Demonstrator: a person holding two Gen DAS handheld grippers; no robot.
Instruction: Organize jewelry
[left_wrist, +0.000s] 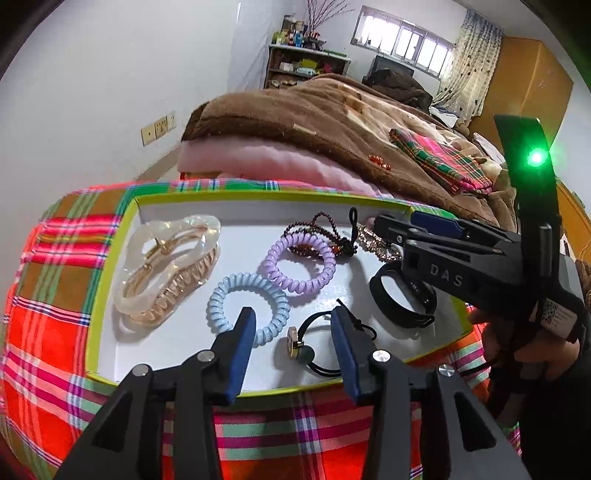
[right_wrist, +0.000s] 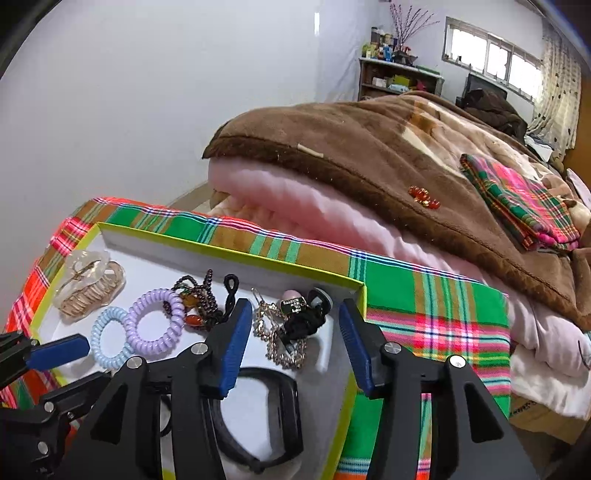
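Note:
A white tray with a yellow-green rim (left_wrist: 110, 258) lies on a plaid cloth. It holds a clear hair claw (left_wrist: 166, 266), a blue coil tie (left_wrist: 247, 306), a purple coil tie (left_wrist: 299, 266), a dark bead bracelet (left_wrist: 314, 229), a black band (left_wrist: 402, 299) and a gold chain (right_wrist: 280, 339). My left gripper (left_wrist: 293, 321) is open over the tray's near edge. A black hair tie with a charm (left_wrist: 314, 347) lies between its fingers, not squeezed. My right gripper (right_wrist: 293, 314) is open above the gold chain and a black scrunchie with a tag (right_wrist: 303, 321) in the tray's right corner.
The plaid cloth (right_wrist: 424, 295) covers the surface under the tray. Behind it a brown blanket (right_wrist: 369, 155) is heaped over pink bedding. A small red bead piece (right_wrist: 424, 197) and a folded plaid cloth (right_wrist: 517, 206) rest on the blanket. A hand (left_wrist: 517, 343) holds the right gripper.

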